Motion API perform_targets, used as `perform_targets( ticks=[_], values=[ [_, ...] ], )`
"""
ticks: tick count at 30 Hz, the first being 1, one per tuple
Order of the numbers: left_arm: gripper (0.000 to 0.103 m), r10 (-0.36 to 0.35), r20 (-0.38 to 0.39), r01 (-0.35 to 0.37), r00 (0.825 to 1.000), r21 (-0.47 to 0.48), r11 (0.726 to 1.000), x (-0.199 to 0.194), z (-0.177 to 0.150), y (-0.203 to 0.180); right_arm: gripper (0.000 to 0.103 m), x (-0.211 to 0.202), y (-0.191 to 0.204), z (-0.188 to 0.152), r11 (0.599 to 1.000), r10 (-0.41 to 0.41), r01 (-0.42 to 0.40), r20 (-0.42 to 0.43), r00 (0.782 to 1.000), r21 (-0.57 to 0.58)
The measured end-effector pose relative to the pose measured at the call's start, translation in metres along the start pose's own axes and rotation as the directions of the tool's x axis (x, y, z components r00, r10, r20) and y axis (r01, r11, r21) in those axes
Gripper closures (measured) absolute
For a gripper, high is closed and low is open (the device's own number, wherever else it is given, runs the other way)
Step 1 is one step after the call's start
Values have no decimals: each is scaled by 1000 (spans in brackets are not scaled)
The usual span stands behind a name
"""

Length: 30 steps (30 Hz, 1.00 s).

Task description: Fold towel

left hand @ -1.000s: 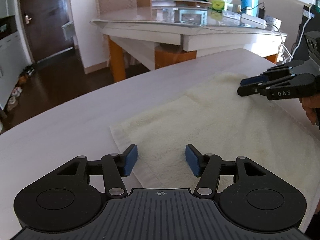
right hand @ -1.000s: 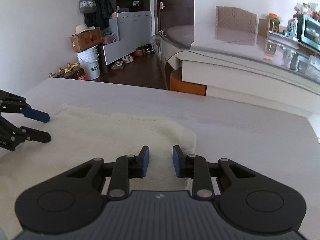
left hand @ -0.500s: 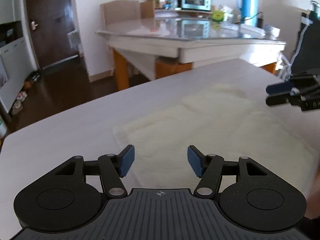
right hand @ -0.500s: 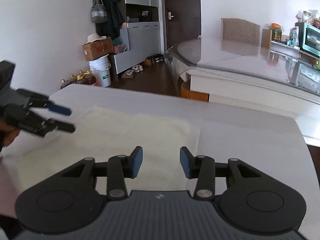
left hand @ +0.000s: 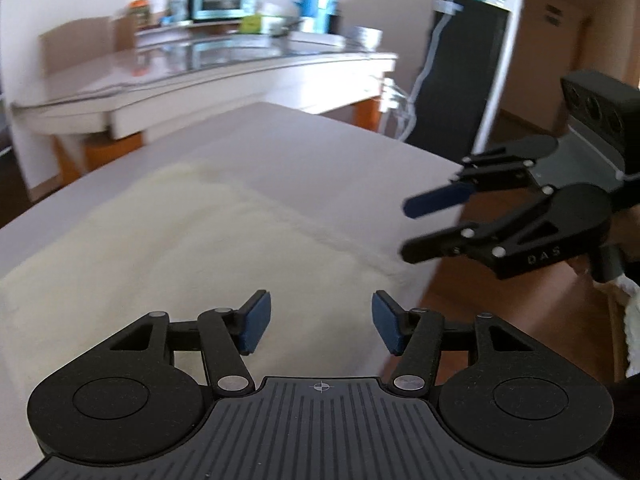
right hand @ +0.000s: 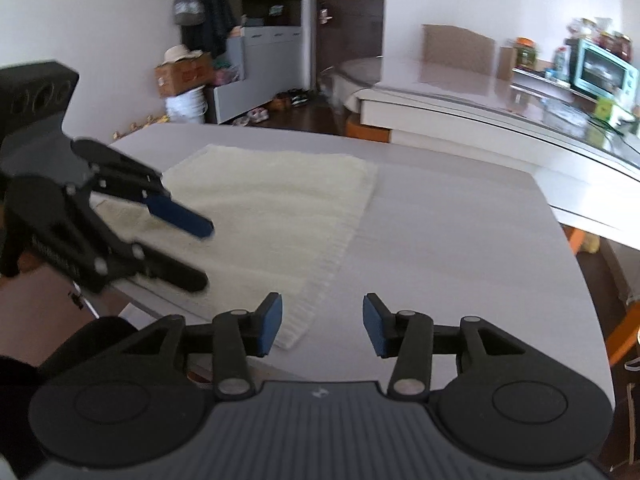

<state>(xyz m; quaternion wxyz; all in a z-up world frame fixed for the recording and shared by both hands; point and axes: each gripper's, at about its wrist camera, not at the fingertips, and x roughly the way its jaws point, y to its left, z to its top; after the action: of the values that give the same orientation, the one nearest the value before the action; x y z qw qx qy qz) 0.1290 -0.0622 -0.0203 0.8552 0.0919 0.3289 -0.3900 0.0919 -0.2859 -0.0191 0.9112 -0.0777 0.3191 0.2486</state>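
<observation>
The pale worktop (right hand: 440, 240) carried the flat towel (right hand: 280, 208); the left claw (left hand: 320, 326) hung open and empty, and the right claw (right hand: 322, 326), also empty, was opening, probably lining up on a near edge.

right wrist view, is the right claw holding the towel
No, the right claw is opening with nothing between its pads, and the towel lies flat on the table.

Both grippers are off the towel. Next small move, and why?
Probably lower the right gripper onto the near corner of the towel just below it and pinch. Its jaws are opening with nothing between them, and the left gripper is open and empty above the cloth.
</observation>
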Motion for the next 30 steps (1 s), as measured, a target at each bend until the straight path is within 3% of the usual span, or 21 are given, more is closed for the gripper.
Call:
perform_targets(
  ticks=[4,7,8,9,14,20,27,30],
  values=[
    [53,-9,-19,10,1000,38,999,20,6,-12,54,-6,-3,-3,1000,13,-13,13,1000,1],
    [75,9,-44,-6,999,68,998,32,8,-18,54,-7,0,-7,999,23,-22,20,1000,-38],
    [91,15,-48,-12,999,71,997,34,8,-18,54,-8,1,-9,998,25,-23,25,999,-57],
    [97,12,-48,-9,999,56,998,34,10,-15,54,-8,3,-11,997,26,-24,28,999,-79],
    [98,-14,-35,13,999,-29,999,33,16,7,54,2,22,-17,965,-1,6,20,1000,-261],
    [98,-65,0,65,998,-109,992,24,21,19,50,12,39,-19,923,-21,43,62,998,-383],
    [98,-108,25,111,994,-160,981,16,26,31,50,31,61,-23,792,-131,182,130,983,-583],
    [98,-107,17,109,994,-155,982,17,26,31,51,34,68,-25,753,-134,207,162,978,-625]
  ],
)
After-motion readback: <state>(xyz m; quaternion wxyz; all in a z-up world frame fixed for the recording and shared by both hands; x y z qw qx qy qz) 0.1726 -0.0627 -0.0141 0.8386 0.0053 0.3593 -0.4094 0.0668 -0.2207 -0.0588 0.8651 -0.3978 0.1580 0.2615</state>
